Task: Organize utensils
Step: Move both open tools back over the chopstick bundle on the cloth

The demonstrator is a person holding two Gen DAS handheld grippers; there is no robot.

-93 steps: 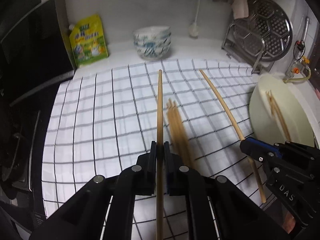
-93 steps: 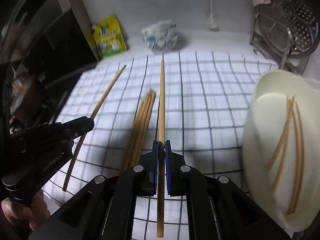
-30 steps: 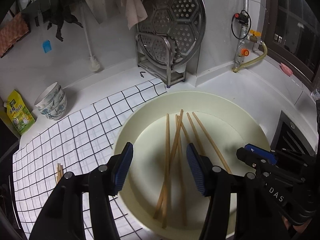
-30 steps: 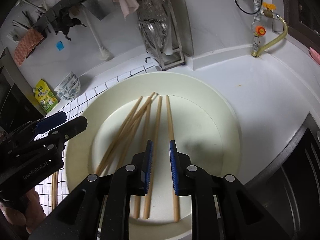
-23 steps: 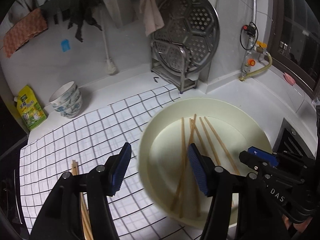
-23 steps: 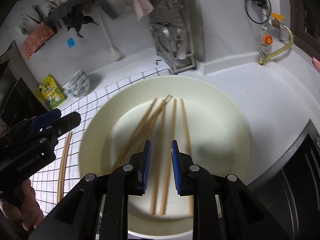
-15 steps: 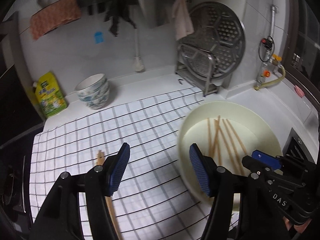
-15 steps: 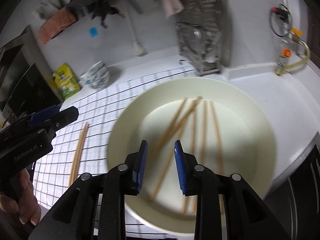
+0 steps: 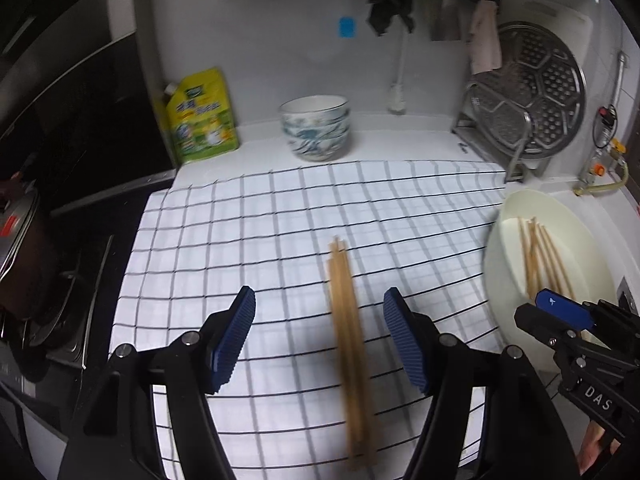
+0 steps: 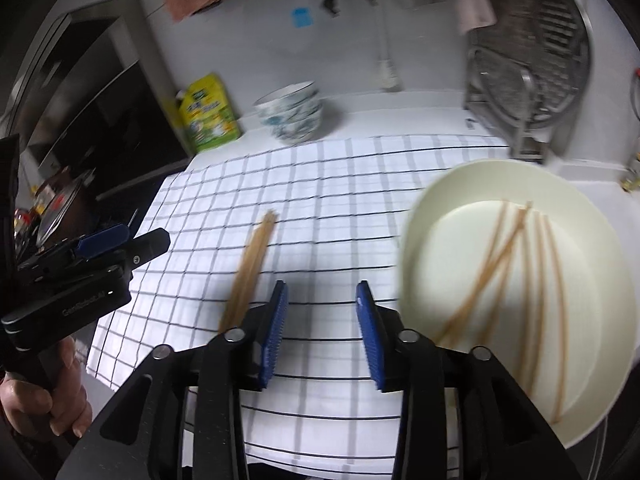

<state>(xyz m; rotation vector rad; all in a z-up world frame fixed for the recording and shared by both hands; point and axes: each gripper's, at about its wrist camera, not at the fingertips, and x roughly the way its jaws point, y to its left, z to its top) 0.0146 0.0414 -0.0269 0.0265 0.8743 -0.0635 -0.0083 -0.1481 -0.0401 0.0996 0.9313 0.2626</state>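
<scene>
A bundle of wooden chopsticks (image 9: pixel 348 344) lies on the white checked cloth (image 9: pixel 260 240); in the right wrist view the same bundle (image 10: pixel 250 268) lies left of my fingers. Several more chopsticks (image 10: pixel 532 280) rest in the cream plate (image 10: pixel 432 216) at the right, also visible as chopsticks (image 9: pixel 540 256) in the plate (image 9: pixel 504 240). My left gripper (image 9: pixel 320 344) hangs above the bundle, its jaws opening, pads clear of the sticks. My right gripper (image 10: pixel 322 332) is over the cloth between bundle and plate, jaws opening, nothing between them.
A stack of patterned bowls (image 9: pixel 316 128) and a yellow-green pouch (image 9: pixel 202 116) stand at the back. A metal rack with a round steamer tray (image 9: pixel 528 92) is at the back right. A stove and pot (image 9: pixel 24 248) sit off the cloth's left edge.
Both grippers have swung left from over the plate to over the cloth. Both sets of jaws stand wider than a second ago. The chopsticks dropped earlier stay in the plate.
</scene>
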